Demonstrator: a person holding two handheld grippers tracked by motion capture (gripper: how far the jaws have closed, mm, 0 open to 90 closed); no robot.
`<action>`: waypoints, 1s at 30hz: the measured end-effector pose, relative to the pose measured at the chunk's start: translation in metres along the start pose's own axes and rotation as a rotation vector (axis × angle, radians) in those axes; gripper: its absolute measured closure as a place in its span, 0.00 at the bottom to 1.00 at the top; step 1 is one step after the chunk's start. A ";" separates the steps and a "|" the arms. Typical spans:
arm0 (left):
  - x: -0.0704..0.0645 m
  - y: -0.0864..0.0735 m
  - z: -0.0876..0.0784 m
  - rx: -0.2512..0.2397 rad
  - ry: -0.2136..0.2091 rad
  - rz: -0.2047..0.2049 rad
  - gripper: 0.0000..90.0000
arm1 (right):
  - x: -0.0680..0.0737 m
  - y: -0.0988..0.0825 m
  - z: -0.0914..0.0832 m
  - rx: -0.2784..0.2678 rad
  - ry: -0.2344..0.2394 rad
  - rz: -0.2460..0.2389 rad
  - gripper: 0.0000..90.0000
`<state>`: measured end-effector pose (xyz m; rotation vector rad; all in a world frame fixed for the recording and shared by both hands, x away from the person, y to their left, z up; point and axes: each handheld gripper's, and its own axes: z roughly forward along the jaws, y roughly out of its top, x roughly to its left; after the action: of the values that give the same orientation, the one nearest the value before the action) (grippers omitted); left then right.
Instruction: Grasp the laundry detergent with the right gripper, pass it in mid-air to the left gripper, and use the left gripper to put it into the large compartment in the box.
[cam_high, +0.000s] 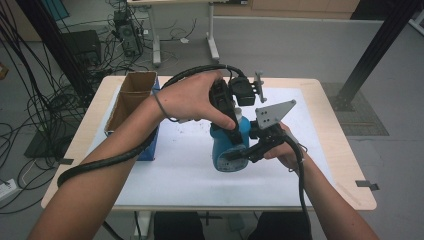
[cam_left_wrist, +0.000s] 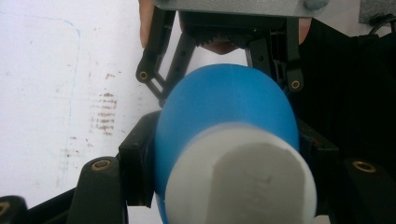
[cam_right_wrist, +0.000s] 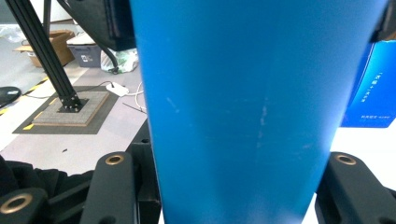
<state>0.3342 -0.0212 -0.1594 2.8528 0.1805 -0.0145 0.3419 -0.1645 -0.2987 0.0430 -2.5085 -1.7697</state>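
Nearest our lens in the left gripper view sits the white cap (cam_left_wrist: 240, 179) of the blue bottle (cam_left_wrist: 226, 112), with our left gripper (cam_left_wrist: 229, 172) clamped on the bottle just below that cap. In the right gripper view our right gripper (cam_right_wrist: 238, 186) presses both jaws against the bottle's blue body. From the high view we hold the bottle above the white mat (cam_high: 175, 170) at the table's (cam_high: 350, 150) middle, left gripper from above, right gripper from the side. A blue box (cam_high: 150, 147) stands well apart at the left.
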 end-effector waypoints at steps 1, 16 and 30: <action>0.000 0.000 0.000 0.000 0.000 0.000 0.42 | 0.000 0.000 0.000 -0.002 0.001 0.001 0.50; 0.000 -0.001 0.000 0.001 0.001 -0.001 0.42 | 0.000 0.000 0.002 0.002 0.002 -0.001 0.50; -0.001 -0.002 -0.001 -0.001 0.004 -0.003 0.42 | 0.001 0.001 0.002 0.001 0.003 0.001 0.50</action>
<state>0.3327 -0.0189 -0.1591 2.8522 0.1862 -0.0090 0.3408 -0.1622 -0.2986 0.0443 -2.5065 -1.7671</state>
